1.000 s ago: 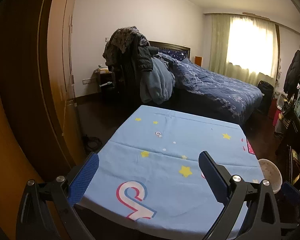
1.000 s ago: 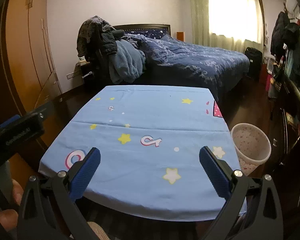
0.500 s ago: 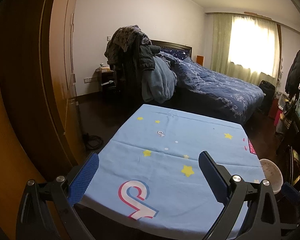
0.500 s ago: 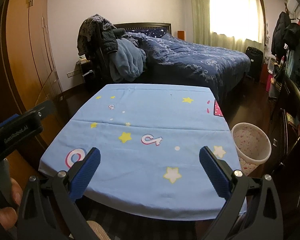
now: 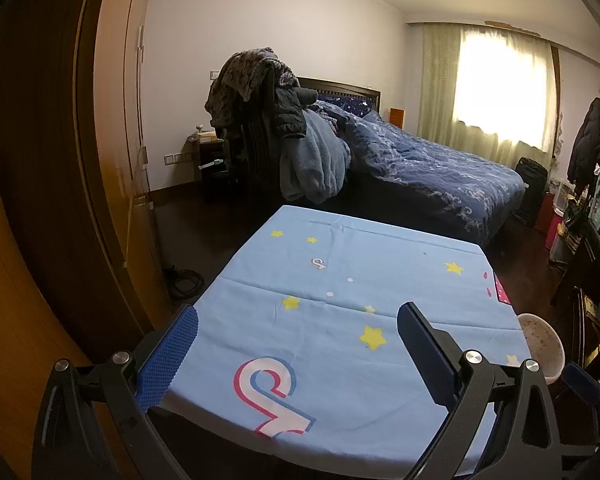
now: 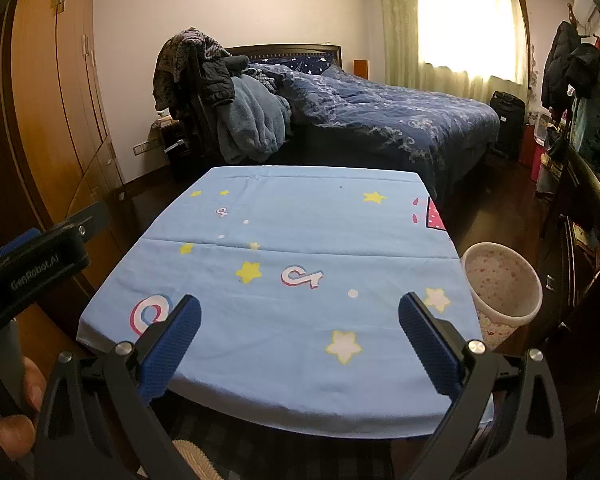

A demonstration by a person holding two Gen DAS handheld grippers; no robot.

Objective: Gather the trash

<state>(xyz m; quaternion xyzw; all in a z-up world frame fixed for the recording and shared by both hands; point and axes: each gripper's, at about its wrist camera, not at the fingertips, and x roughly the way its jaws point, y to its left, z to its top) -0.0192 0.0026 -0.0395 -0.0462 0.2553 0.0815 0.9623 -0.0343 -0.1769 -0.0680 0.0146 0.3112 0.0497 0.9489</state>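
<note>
Blue cloth [image 5: 340, 320] with yellow stars and pink-white logo prints covers the desk [image 6: 300, 416] edge to edge; one fold crease runs across it towards the far side. No loose item shows on the cloth in either view.

Left claw [image 5: 298, 354] released, fingers wide apart, hovering over the near edge, holding nothing. Right claw [image 6: 300, 346] the same: spread wide over the near edge, holding nothing. From the right wrist view the left claw body sits off the desk's left edge, with a hand [image 6: 18, 404] wrapped on its handle.

Waste bin [image 6: 502, 284], pale and speckled, stands on the floor just beside the desk's right edge, closer to the near right corner. Its contents can't be made out.

Room: bed [image 6: 400, 120] with dark blue quilt beyond the far edge, chair [image 5: 260, 128] heaped with clothes by the bed, wooden wardrobe [image 6: 60, 100] along the left wall, bright curtained window [image 5: 500, 92] at the back, coats [image 6: 568, 64] hanging on the right.
</note>
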